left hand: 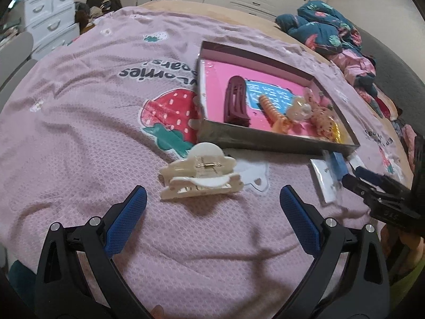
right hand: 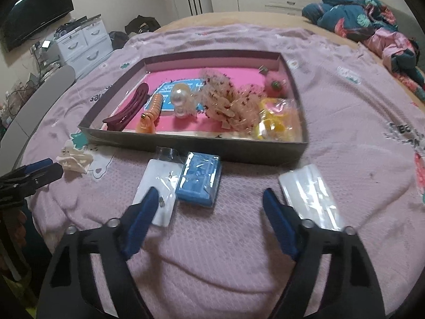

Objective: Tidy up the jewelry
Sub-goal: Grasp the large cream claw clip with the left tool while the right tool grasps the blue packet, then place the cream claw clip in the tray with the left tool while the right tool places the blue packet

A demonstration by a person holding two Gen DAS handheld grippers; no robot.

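A shallow box (left hand: 265,141) with a pink floor lies on the bed and holds several hair clips: a maroon clip (left hand: 236,103), an orange one (left hand: 271,111), and a speckled one (right hand: 223,98). A cream claw clip (left hand: 199,175) rests on the pink blanket just beyond my left gripper (left hand: 212,195), which is open and apart from it. My right gripper (right hand: 210,194) is open, with a small blue box (right hand: 199,183) lying just past its fingertips, untouched. Beside the blue box are a white earring card (right hand: 156,194) on the left and a clear packet (right hand: 310,196) on the right.
The pink strawberry-print blanket (left hand: 93,133) covers the bed. A heap of dark floral clothes (right hand: 366,18) lies at the far right. White drawers (right hand: 82,45) and a wall screen (right hand: 37,13) stand beyond the bed at the left.
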